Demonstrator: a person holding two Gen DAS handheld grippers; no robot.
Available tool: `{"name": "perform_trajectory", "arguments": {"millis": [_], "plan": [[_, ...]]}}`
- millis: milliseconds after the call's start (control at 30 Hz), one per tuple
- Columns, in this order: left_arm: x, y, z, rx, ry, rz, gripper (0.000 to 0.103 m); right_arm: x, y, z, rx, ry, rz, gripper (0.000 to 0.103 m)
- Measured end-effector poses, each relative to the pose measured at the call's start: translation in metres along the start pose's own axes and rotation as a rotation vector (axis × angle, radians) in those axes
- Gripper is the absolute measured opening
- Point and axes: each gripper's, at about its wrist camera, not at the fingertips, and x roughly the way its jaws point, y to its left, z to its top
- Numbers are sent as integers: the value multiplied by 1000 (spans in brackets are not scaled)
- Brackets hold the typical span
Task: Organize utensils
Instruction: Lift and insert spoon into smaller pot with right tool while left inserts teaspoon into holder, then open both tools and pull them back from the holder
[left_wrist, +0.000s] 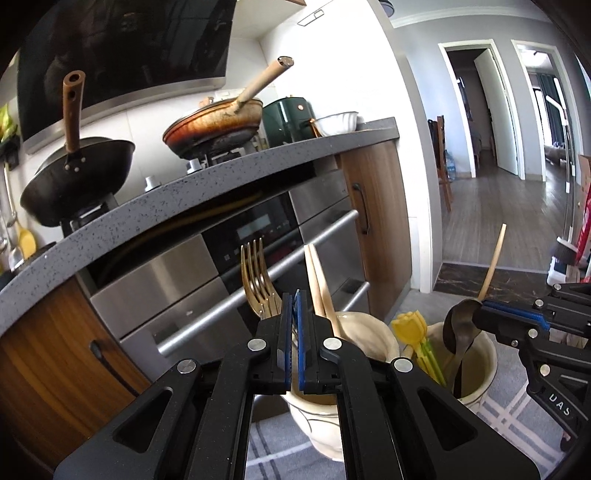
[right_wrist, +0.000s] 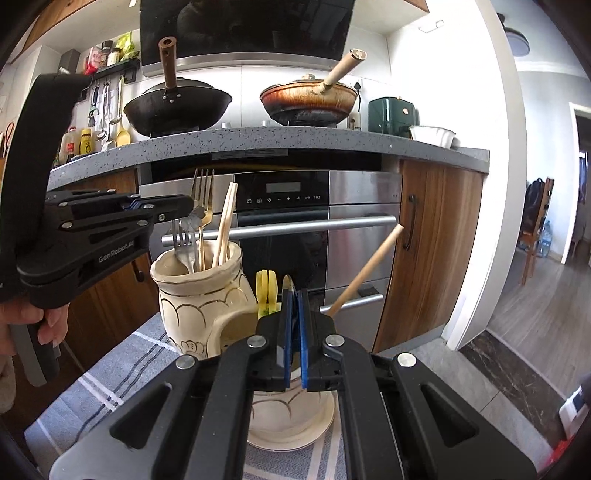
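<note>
Here, "GenRobot.AI" on left gripper (right_wrist: 190, 213), "UAS" on right gripper (left_wrist: 476, 314)

Two cream ceramic holders (right_wrist: 201, 291) (right_wrist: 291, 410) are counted on the striped cloth (right_wrist: 110, 384). In the left holder, two forks (right_wrist: 202, 192) (right_wrist: 183, 243) and one pair of wooden chopsticks (right_wrist: 226, 225) are seen. By the right holder, one dark spoon (left_wrist: 458, 328), one wooden-handled utensil (right_wrist: 364, 271) and one yellow utensil (right_wrist: 266, 291) are counted. Two pans (right_wrist: 177, 105) (right_wrist: 308, 99) are seen on the stove. Two grippers (left_wrist: 294, 302) (right_wrist: 295, 299) are counted.
</note>
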Motion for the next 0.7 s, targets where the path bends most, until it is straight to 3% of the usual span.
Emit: {"name": "perform_trajectory", "arguments": {"millis": [100,200,267,333,533,700], "plan": [[-4,2,0,-14,7,-31,3,0,-4,2,32,23,10,3],[-5,3,1,-24,26,-51,10,-2,-3,4,37,31,14,7],[-9,7,2,-35,22,-42,39,-6,-2,6,34,23,11,11],[-17,13,3,-65,6,-62,47,-10,-1,8,34,20,16,18],[-45,32,-2,-128,2,-85,54,-34,6,14,21,38,10,48],[-73,43,-22,-172,9,-112,71,-60,12,5,20,91,20,78]]}}
